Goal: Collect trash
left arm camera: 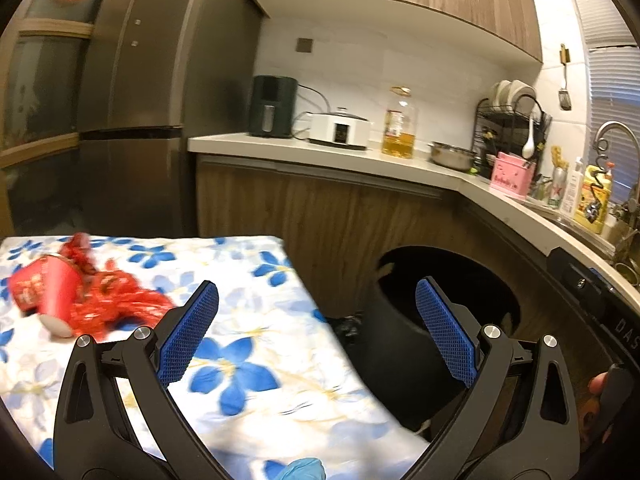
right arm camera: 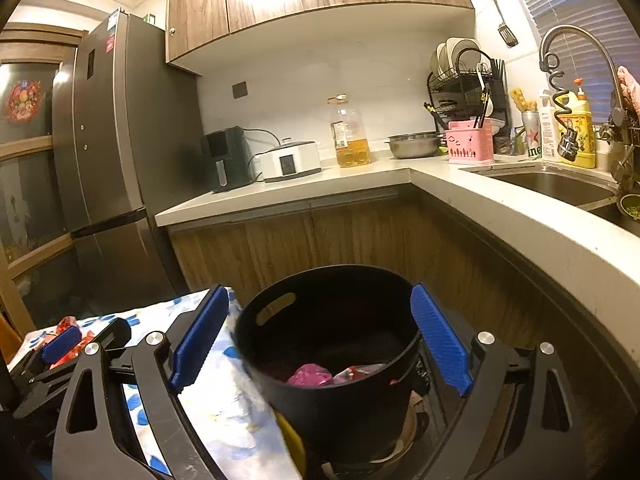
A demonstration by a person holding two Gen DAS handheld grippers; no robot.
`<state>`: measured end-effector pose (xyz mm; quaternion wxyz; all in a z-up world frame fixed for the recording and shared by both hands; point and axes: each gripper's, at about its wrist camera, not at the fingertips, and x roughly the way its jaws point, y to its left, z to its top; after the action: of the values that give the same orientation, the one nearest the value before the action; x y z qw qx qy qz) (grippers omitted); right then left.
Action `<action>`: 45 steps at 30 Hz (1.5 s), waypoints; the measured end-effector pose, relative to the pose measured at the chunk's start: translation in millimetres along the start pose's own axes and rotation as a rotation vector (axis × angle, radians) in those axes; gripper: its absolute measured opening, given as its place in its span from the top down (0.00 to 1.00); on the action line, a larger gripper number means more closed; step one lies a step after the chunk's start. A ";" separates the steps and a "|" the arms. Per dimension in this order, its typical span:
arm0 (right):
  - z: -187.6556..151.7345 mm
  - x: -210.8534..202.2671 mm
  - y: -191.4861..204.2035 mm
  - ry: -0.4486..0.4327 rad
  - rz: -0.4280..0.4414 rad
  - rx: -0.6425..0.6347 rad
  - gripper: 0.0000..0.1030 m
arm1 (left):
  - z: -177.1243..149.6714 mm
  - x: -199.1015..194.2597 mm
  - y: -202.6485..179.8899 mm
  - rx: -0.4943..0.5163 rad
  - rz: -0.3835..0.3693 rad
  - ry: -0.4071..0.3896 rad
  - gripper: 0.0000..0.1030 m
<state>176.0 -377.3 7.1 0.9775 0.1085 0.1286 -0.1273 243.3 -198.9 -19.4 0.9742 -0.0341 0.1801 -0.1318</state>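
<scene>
Left wrist view shows our left claw (left arm camera: 316,320) spread wide and empty, like the right claw (right arm camera: 320,336) over the black bin (right arm camera: 332,360), while the red paper cup (left arm camera: 46,294) and crinkly red wrapper (left arm camera: 116,304) lie on the floral worktop (left arm camera: 260,360), light, crushable, best pinched at the cup's rim.

One black bin (right arm camera: 340,360) holding two wrappers, pink (right arm camera: 310,375) and red (right arm camera: 356,372); one table (left arm camera: 256,368) bearing one red cup (left arm camera: 46,290); two grippers, left (left arm camera: 316,336) and right (right arm camera: 320,340).
</scene>
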 end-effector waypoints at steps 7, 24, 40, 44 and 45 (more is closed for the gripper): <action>-14.2 -5.0 37.5 0.020 0.065 -0.015 0.13 | -6.3 -21.6 45.4 -0.034 0.091 -0.007 0.05; -52.5 5.3 141.2 0.074 0.216 -0.059 0.13 | -22.9 -61.7 172.2 -0.126 0.327 0.019 0.05; -88.2 24.5 262.9 0.160 0.415 -0.167 0.13 | -21.6 -98.7 262.4 -0.189 0.486 -0.008 0.05; -97.4 32.4 298.2 0.182 0.468 -0.205 0.13 | -19.0 -107.1 288.7 -0.216 0.530 -0.023 0.05; -99.5 34.1 303.9 0.187 0.475 -0.211 0.13 | -19.0 -108.3 293.3 -0.221 0.535 -0.026 0.05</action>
<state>269.7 -73.5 -41.7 0.9698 0.0446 0.2017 0.1300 210.6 112.2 -33.5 0.9669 -0.0931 0.1835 0.1508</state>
